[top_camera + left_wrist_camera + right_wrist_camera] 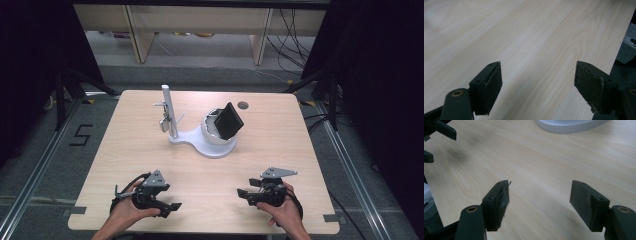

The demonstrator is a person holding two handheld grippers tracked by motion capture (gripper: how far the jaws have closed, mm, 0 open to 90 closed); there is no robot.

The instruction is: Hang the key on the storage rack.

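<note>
Beyond right tool (539,205), white base (571,126).

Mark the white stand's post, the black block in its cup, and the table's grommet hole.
post (169,112), high view, mid-shaft
black block (229,120), high view, top face
grommet hole (243,105), high view, its centre

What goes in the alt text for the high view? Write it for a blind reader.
A person's hands rest two open grippers, left gripper and right gripper, on the near edge of a light wooden table. Mid-table stands a white stand holding a tilted black device.
</note>
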